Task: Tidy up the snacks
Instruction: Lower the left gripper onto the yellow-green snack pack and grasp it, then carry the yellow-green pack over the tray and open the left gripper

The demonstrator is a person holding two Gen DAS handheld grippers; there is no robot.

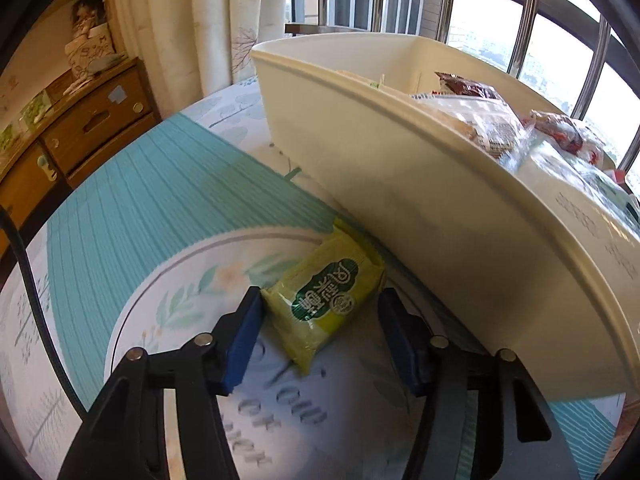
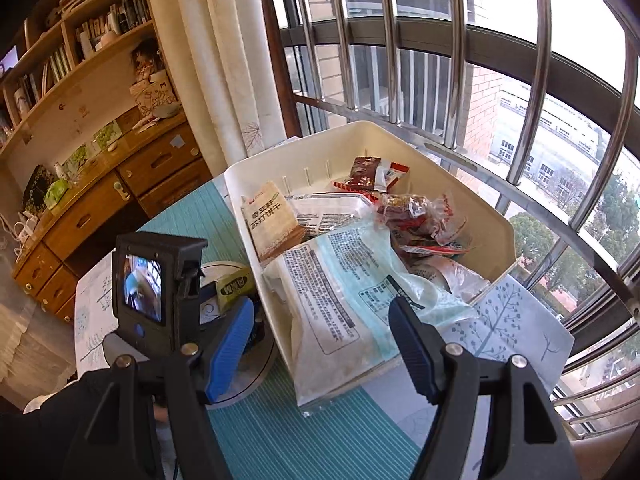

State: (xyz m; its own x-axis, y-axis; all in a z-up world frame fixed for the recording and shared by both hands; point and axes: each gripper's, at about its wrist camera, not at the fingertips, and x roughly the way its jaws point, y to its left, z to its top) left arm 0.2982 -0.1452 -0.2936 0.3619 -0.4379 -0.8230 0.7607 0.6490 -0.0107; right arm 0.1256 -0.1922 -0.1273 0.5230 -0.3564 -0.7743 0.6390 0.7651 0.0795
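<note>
A yellow-green snack packet (image 1: 326, 294) lies on the tablecloth beside the cream plastic bin (image 1: 400, 184). My left gripper (image 1: 320, 320) is open, its blue fingers either side of the packet's near end, the left pad about touching it. The packet also shows in the right wrist view (image 2: 234, 285), left of the bin (image 2: 496, 216). The bin holds several snack packs: a beige cracker box (image 2: 272, 224), red wrapped snacks (image 2: 416, 216) and a large clear bag (image 2: 344, 300) that hangs over the near rim. My right gripper (image 2: 324, 328) is open and empty above that bag.
A teal and white patterned tablecloth (image 1: 140, 208) covers the table. A wooden desk with drawers (image 2: 92, 208) and bookshelves stand at the left. A barred window (image 2: 480, 80) and a curtain (image 2: 224, 60) are behind the bin. The left gripper's camera body (image 2: 152, 288) sits left of my right gripper.
</note>
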